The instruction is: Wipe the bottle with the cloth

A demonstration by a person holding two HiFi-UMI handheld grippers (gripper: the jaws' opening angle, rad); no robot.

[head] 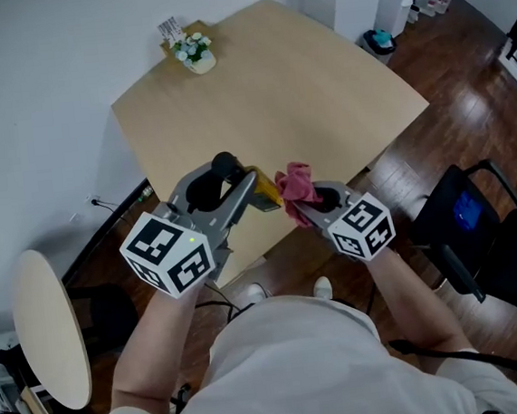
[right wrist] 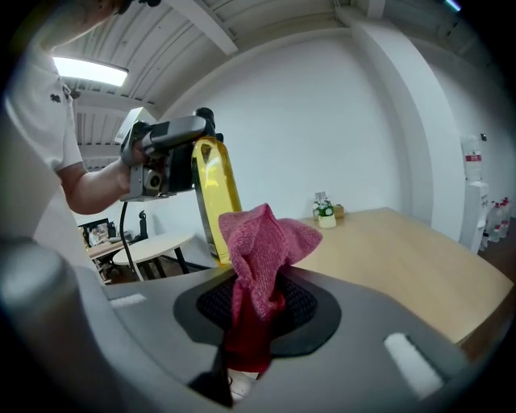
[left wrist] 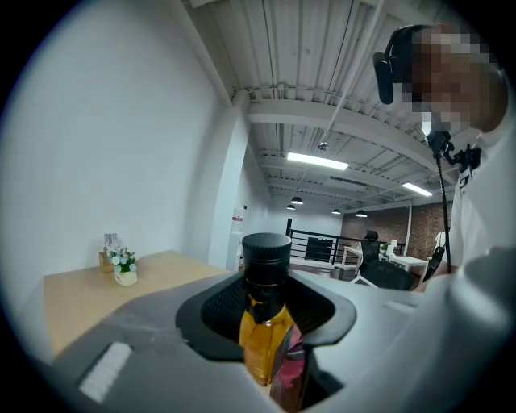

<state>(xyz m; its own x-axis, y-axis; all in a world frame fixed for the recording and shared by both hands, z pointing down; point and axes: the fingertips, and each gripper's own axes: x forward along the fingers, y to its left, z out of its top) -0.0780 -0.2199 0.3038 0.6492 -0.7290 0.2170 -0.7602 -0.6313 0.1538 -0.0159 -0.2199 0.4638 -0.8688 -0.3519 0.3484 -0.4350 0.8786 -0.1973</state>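
White short-sleeved shirt (head: pixel 292 371), with a thin black cable (head: pixel 418 348) across its right side, and pale shoes (head: pixel 323 286). The left gripper (head: pixel 255 193) and right gripper (head: pixel 297 210) are grey. Each carries a white cube (head: pixel 167 251) with black square markers.

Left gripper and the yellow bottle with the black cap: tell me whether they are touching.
Touching. The left gripper view shows the left gripper shut on the yellow bottle with the black cap, its jaws pressed against both sides.

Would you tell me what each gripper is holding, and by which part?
The left gripper clamps the bottle near its top, just below the cap. The right gripper clamps the cloth by its lower end, the rest bunched beyond the jaws.
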